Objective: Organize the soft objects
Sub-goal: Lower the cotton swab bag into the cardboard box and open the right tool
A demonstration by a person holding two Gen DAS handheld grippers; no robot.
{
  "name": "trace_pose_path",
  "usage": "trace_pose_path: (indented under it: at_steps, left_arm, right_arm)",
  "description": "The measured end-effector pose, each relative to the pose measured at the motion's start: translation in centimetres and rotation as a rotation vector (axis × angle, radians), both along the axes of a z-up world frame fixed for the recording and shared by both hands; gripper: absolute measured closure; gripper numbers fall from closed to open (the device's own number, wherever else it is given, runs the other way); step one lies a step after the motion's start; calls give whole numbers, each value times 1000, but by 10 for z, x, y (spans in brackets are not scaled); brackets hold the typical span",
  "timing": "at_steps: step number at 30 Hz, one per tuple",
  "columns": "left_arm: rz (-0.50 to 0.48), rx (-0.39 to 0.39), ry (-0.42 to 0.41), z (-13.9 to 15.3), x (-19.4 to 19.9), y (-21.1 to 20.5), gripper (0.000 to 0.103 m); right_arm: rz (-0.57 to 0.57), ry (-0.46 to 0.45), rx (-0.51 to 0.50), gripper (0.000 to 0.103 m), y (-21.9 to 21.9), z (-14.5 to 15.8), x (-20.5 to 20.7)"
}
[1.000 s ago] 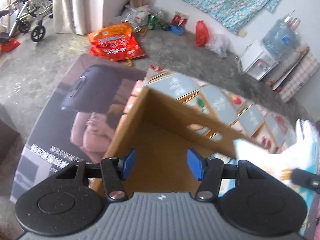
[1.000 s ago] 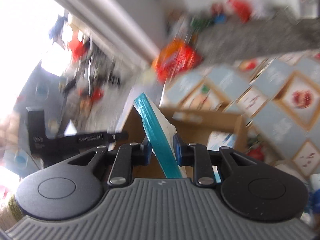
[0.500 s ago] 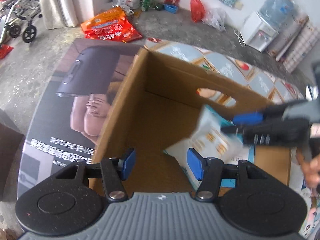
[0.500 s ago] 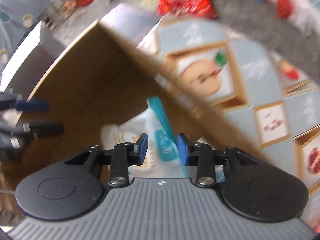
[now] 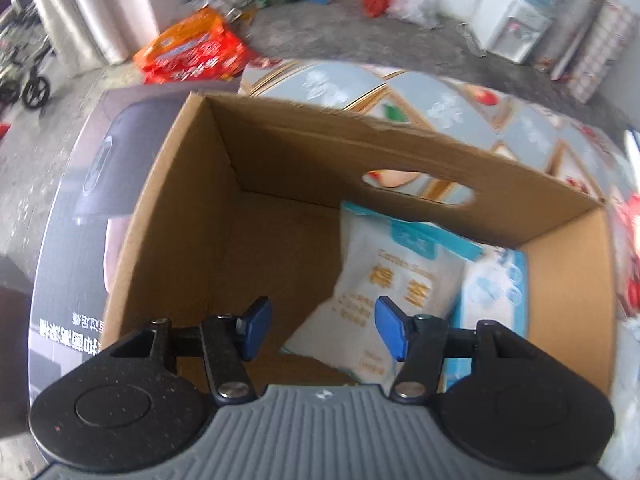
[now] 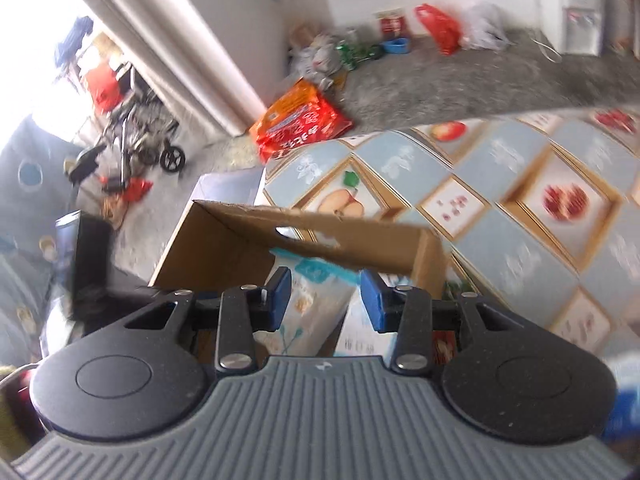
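Cardboard box: open-topped, on the patterned worktop; now holds the white cotton-swab pack, leaning against the far wall under the handle cut-out, lower end on the box floor.
Change: pack no longer pinched in the right gripper as half a second ago; released and lying free inside the box.
Second pack: light-blue pack just beside the white one, on its right, also in the box; touching or not cannot be told.
Right gripper: jaws parted wide, nothing between them; pulled back above the near rim, packs visible through the gap but apart from the pads.
Left gripper: jaws spread wide, empty, hanging over the box interior, touching nothing.
Meaning for task: one more soft item stowed; placement done, both grippers free for whatever remains.
Remaining items: none visible on the worktop here; blurred edges prevent certainty.
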State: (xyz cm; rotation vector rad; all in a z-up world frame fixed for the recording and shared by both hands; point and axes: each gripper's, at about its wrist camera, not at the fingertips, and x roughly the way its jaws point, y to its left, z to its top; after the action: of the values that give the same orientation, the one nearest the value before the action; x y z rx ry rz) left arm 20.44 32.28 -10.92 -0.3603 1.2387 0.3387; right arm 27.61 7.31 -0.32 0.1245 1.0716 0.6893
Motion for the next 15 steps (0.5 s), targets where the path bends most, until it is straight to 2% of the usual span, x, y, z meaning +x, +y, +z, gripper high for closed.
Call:
trace_pose_path:
  at_steps: [6,11,15]
  left_arm:
    - [71,-161,67,-31,11,9,45]
    - [80,-205,76,-33,5,5,45]
    - [80,-187,58,-24,0,2,42]
  right_arm:
    - [-94,50,9,65,-34,-10,-22]
    - [-160,83,34,65,-54,-20,-30]
    - [-196,95,63,65,-67,-22,-36]
